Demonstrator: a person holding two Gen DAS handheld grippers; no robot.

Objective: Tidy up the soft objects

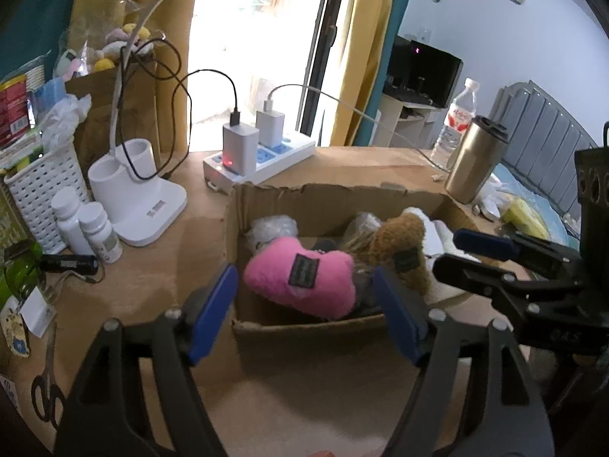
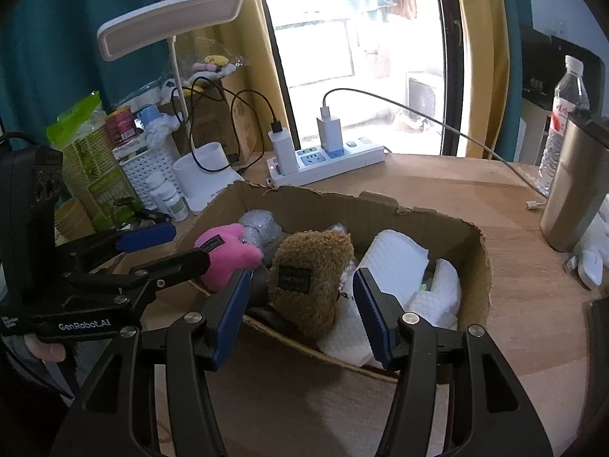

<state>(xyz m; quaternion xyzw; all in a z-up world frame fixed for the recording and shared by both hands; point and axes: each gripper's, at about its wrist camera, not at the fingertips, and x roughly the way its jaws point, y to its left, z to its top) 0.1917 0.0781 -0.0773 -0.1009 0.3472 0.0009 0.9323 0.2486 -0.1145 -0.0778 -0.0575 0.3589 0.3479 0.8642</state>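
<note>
Lying in the cardboard box [image 2: 475, 262] on the counter [image 2: 514, 304], the pink plush [image 1: 300, 278] and brown plush [image 2: 308, 278] sat loose. Both the left gripper [image 1: 304, 304] and right gripper [image 2: 300, 312] had jaws spread, pinching nothing. A careless reach risked snagging the box's torn rim and dragging it.

the cardboard box [image 2: 437, 224] sits on the desk [image 2: 533, 304] before me. in it, the heart plush [image 1: 304, 278] lies left, the bear plush [image 2: 308, 278] beside it, foam sheets [image 2: 396, 262] right. behind the box stands the power strip [image 2: 342, 160], the tumbler [image 2: 571, 190] to the right.
</note>
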